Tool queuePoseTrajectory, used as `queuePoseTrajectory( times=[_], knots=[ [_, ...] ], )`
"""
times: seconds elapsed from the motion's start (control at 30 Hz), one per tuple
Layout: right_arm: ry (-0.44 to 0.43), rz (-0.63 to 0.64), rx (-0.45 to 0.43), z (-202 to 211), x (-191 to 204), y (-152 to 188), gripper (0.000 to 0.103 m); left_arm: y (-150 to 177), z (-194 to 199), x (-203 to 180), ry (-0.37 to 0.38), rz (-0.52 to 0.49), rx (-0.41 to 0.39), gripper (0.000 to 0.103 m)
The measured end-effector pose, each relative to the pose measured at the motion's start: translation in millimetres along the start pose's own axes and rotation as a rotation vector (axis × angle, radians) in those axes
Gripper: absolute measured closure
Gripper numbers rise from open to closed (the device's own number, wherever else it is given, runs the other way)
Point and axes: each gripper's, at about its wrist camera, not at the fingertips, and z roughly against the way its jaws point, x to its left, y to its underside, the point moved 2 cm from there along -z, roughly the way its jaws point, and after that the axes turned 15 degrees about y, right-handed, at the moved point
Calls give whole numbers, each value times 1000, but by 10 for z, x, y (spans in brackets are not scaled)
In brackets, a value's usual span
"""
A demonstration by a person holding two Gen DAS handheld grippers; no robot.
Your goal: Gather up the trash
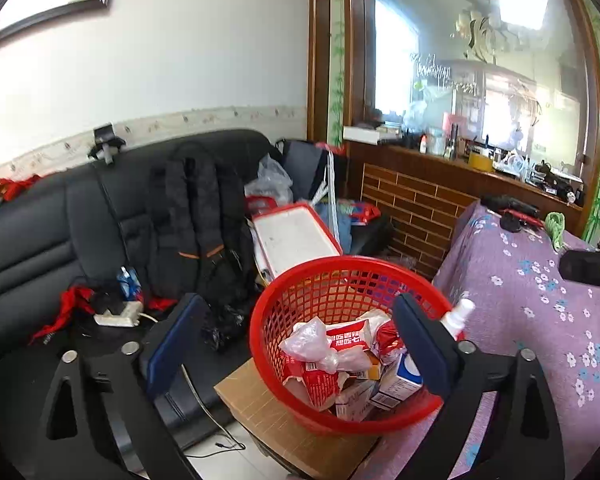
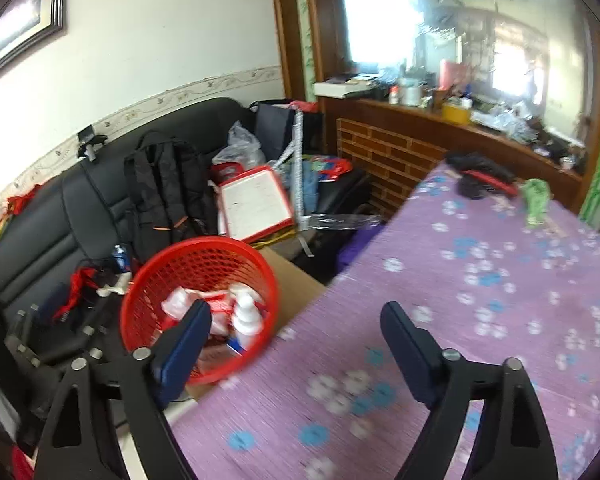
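A red mesh basket (image 1: 265, 320) stands on a cardboard box (image 1: 260, 404) between the sofa and the table. In it lie red-and-white wrappers (image 1: 346, 338), a crumpled clear bag (image 1: 312, 342), a blue-and-white carton (image 1: 404, 380) and a white bottle (image 1: 460, 314) leaning at the right rim. My left gripper (image 1: 300, 304) hangs open just over the basket with nothing between its pads. My right gripper (image 2: 296, 312) is open and empty above the table's near left edge. The basket (image 2: 140, 292) and the white bottle (image 2: 246, 316) sit to its left.
A purple flowered cloth (image 2: 460, 300) covers the table, with a black bundle (image 2: 476, 176) and a green item (image 2: 536, 200) at its far end. The black sofa (image 1: 40, 240) holds a backpack (image 1: 196, 216), a red-rimmed white board (image 1: 296, 236), bags and cables. A cluttered wooden sill (image 1: 460, 164) runs behind.
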Motion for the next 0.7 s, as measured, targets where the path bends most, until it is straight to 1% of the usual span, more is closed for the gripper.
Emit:
queuePoseTrajectory(
  times=[0.17,0.3,0.37,0.47,0.57,0.7],
  knots=[
    [99,25,-55,322,-240,363,9,79,307,-165,-30,0,-38,2],
    [145,11,-68,526,-450,666,6,171,450,-314,-54,-6,-19,0],
    [171,1,-66,612,-554,826,6,229,521,-410,-85,-23,-9,0],
    [201,-13,-66,741,-678,1016,6,297,612,-530,-109,-48,-14,0],
    [235,-15,-85,896,-767,1151,6,347,700,-654,-88,-59,-10,0],
    [254,-33,-107,1064,-853,1253,6,395,852,-815,-72,-95,-39,0]
  ],
)
